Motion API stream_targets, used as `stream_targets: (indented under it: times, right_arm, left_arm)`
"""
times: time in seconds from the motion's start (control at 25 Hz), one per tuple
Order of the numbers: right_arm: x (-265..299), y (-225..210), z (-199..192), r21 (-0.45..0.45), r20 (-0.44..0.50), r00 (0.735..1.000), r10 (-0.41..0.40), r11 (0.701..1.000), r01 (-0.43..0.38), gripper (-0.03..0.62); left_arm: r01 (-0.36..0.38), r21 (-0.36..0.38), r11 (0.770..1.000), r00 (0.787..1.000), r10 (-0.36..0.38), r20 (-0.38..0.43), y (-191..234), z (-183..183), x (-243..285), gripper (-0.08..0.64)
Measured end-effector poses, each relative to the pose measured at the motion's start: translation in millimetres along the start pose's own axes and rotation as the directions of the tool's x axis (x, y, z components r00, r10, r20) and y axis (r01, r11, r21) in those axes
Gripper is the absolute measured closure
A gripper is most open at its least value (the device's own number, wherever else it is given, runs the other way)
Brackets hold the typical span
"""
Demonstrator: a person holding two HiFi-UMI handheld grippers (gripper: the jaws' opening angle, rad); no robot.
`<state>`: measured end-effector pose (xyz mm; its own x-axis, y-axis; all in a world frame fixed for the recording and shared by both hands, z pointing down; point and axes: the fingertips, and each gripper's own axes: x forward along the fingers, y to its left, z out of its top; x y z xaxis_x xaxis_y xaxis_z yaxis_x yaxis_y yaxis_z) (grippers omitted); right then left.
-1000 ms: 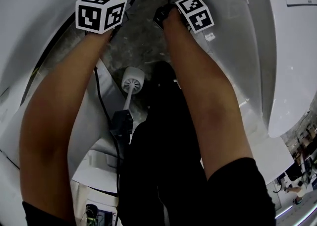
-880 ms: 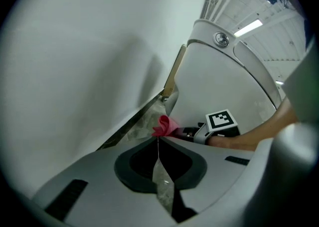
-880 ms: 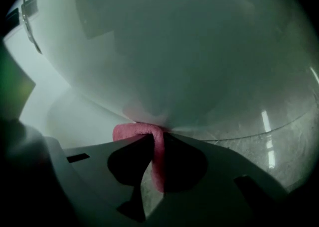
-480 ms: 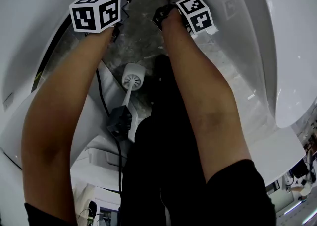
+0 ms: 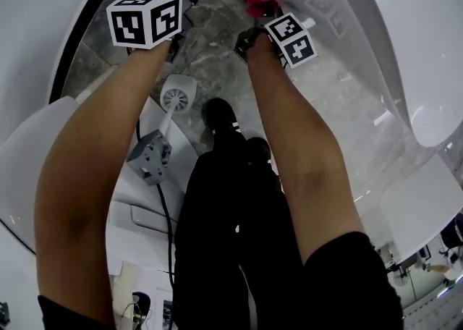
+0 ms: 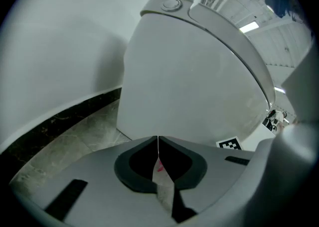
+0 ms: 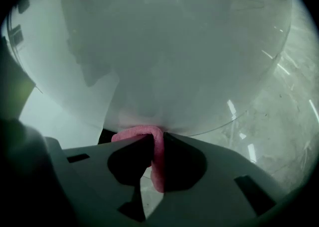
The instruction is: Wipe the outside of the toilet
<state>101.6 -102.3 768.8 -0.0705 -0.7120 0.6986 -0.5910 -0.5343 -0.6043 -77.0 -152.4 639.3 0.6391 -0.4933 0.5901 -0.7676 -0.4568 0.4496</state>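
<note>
Right tool (image 7: 157,139) was clamped tight on the pink cloth (image 7: 137,132), with the folded edge pressed against the toilet (image 7: 164,47) low on its flank, just above where the toilet met the floor (image 7: 279,116). A second earlier that tool sat right beside the small label (image 5: 324,9) on the toilet's side; it had since slid clear of it, so the stroke looked to be travelling along the lower body. Left tool (image 6: 158,144) had its jaws closed on nothing, held off the toilet's side below the cistern and idle. Plenty of outer surface likely remained to wipe.
</note>
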Motion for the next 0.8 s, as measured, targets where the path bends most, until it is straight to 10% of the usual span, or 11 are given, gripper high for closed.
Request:
stream_targets:
  times: [0.8]
  right_arm:
    - [-167.6, -169.4, 109.1, 0.018, 0.1, 0.965, -0.244, 0.97, 0.243, 0.52]
  left_arm:
    - [0.029, 0.151, 0.988, 0.997, -0.016, -0.081, -124.1, 5.1, -18.8, 0.541]
